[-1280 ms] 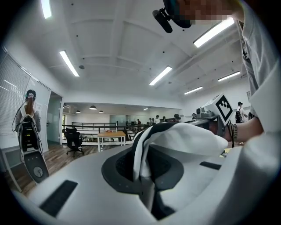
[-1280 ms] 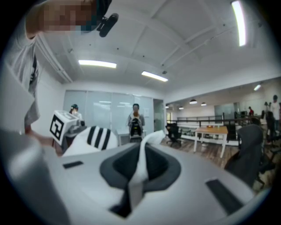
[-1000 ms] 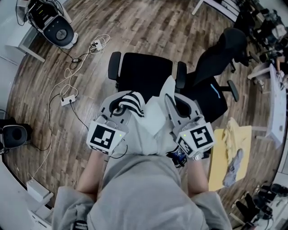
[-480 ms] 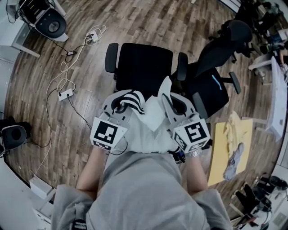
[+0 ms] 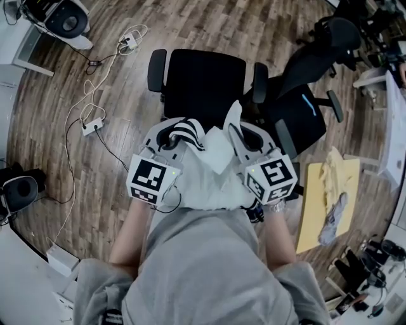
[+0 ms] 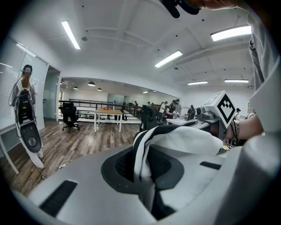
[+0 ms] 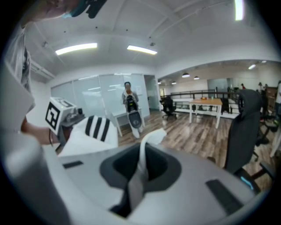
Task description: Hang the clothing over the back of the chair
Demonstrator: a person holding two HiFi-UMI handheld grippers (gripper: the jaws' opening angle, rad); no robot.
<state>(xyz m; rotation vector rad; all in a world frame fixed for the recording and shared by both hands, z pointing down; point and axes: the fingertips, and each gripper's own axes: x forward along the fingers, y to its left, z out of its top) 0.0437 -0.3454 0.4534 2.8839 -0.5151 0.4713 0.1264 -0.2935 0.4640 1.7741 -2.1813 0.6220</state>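
Note:
A white garment [image 5: 212, 166] with black stripes at one edge [image 5: 188, 133] is stretched between my two grippers, above the back of a black office chair [image 5: 203, 82]. In the head view my left gripper [image 5: 172, 138] is shut on the striped end and my right gripper [image 5: 240, 136] is shut on a plain white fold. The left gripper view shows the striped cloth [image 6: 147, 145] pinched between the jaws. The right gripper view shows a white strip [image 7: 142, 165] clamped the same way. The chair's backrest lies under the cloth and is mostly hidden.
A second black chair [image 5: 303, 95] stands close on the right. A yellow board with pale cloth [image 5: 328, 202] lies further right. Cables and a power strip [image 5: 94, 124] trail over the wood floor on the left. A grey device [image 5: 63, 19] stands at the top left.
Both grippers have come down a little with the garment still held between them. The chair now sits slightly higher in the head view.

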